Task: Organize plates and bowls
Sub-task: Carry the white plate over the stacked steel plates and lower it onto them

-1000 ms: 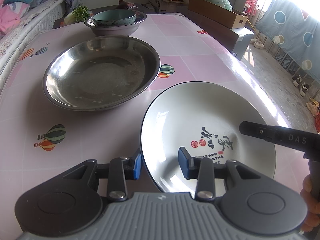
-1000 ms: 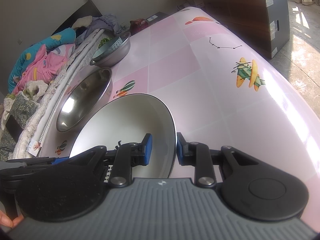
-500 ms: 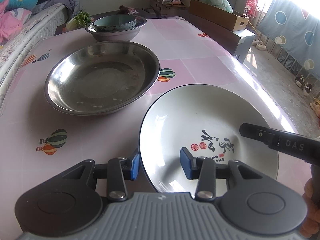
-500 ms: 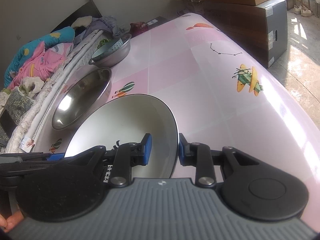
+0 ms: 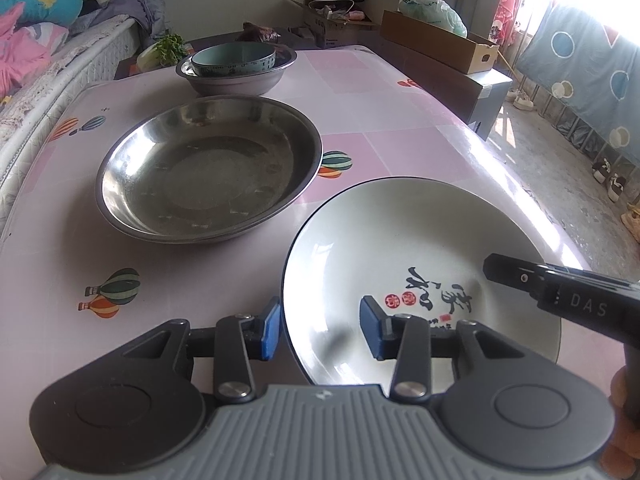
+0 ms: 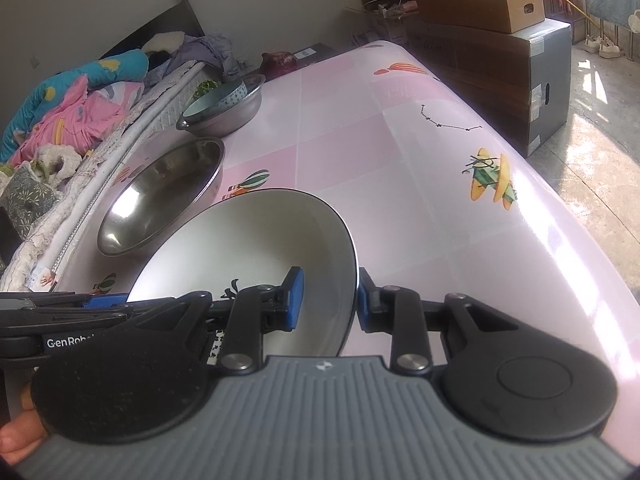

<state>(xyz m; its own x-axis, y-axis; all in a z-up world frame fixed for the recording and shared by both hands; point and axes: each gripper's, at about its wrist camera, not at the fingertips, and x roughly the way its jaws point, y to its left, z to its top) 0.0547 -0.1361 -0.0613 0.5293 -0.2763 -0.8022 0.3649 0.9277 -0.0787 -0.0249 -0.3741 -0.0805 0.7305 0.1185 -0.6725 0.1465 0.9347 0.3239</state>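
White plate [image 5: 404, 248] with black calligraphy and red seals sits at the near edge of the pink table [image 5: 360, 80], straddled at its rim by both grippers. Left gripper [image 5: 318, 328]: jaws partly open, one blue pad outside the rim, the other over the plate's inner surface; a clear gap shows on the inner side, so no pinch is visible. Right gripper [image 6: 329, 300]: jaws narrower, one pad inside the plate, one outside; the outer pad looks to be at the rim, the inner pad stands off it, and I cannot tell whether it clamps. Left wrist view only: the plate's printed characters in full, the right gripper's finger reaching in from the right, and the large steel basin [image 5: 208, 172] seen from above, just beyond and left of the plate, not touching. Farther back, a teal bowl [image 5: 234, 58] nested in a smaller steel bowl [image 5: 240, 80]. Right wrist view only: the plate's rim looks raised off the table on the right side, the left gripper's body at lower left, a cardboard box [image 6: 492, 72] beside the table, and bedding [image 6: 72, 92] along the left.
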